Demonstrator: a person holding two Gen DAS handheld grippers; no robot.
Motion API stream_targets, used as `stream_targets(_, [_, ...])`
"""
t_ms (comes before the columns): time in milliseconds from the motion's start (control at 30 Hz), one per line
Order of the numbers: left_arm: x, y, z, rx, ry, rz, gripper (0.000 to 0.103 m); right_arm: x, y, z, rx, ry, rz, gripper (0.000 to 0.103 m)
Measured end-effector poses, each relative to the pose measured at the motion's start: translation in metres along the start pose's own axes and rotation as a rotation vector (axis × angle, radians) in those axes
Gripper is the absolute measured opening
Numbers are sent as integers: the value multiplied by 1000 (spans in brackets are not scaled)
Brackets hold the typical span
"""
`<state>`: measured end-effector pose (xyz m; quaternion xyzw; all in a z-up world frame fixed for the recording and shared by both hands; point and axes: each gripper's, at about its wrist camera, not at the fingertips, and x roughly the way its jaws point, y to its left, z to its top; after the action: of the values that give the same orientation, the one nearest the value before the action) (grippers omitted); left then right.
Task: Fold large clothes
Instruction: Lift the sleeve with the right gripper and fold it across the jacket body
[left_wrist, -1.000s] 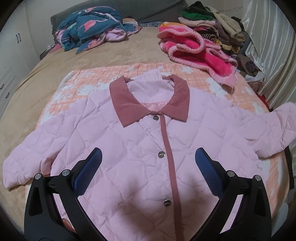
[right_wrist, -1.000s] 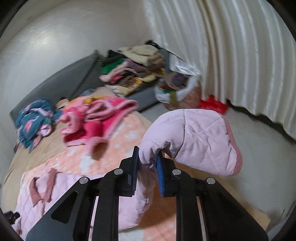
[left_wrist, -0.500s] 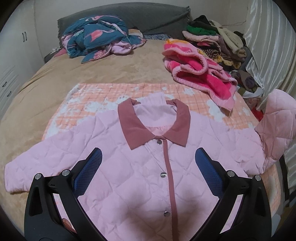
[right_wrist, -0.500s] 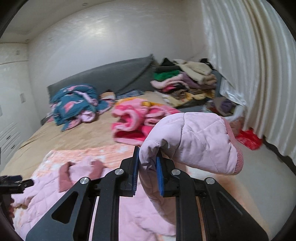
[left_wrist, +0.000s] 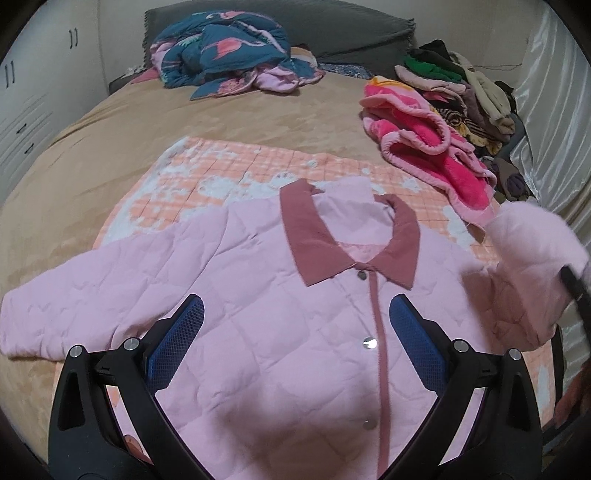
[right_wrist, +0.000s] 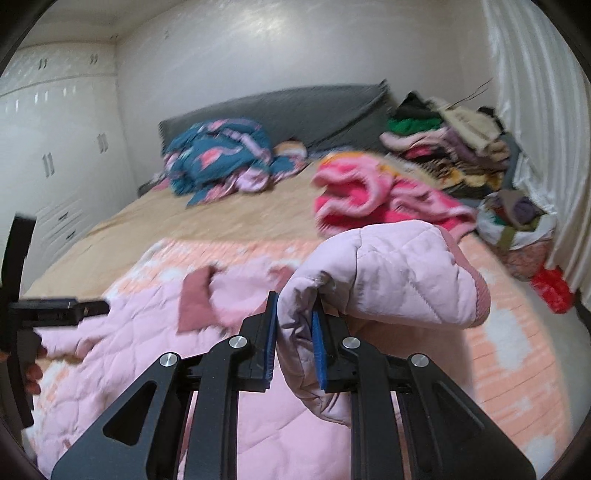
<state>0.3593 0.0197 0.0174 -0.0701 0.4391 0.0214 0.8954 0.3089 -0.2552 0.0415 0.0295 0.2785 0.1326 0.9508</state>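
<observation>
Right gripper (right_wrist: 293, 341) is pinched tight on the sleeve (right_wrist: 384, 273) of the pink quilted jacket (left_wrist: 258, 332), holding it bunched and lifted off the bed, cuff hanging to the right of the fingers. From the left-hand camera that raised sleeve (left_wrist: 532, 251) shows as a blur just right of the jacket's collar (left_wrist: 314, 236). Left gripper (left_wrist: 295, 345) hovers over the jacket's front with its blue pads spread wide, gripping nothing.

Everything else can be placed from the jacket. It lies buttoned and face up on a peach checked blanket (left_wrist: 229, 173), its other sleeve stretched flat to the left. Beyond the collar, to the right, is a hot-pink fleece heap (left_wrist: 432, 147), and behind that a stack of folded clothes (left_wrist: 461, 92). Far beyond, against the grey headboard (left_wrist: 351, 40), sits a teal flamingo-print bundle (left_wrist: 229, 48). No label or writing is readable on any garment.
</observation>
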Motion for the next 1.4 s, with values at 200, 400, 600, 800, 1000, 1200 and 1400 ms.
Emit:
stream_targets(200, [14,14,-14,-37,43,-20,94,35,39,-44,9,118,101,16])
stream_targets(400, [31,11,-28,-62,104,-91,94,51,57,-79,93,187,170,21])
stream_targets(600, [41,3,-34,-92,143,-163,94,52,41,-96,274,234,172,50])
stream_targets(800, [39,12,-26,-131,137,-173,94,40,37,-84,308,157,155,49])
stream_targets(1000, [27,24,-12,-180,131,-233,94,50,93,-72,87,173,238,30])
stream_targets(1200, [25,40,-8,-236,131,-263,94,73,140,-87,-16,272,296,24])
stream_targets(1400, [47,50,-21,-267,188,-251,94,71,142,-100,-10,332,331,31])
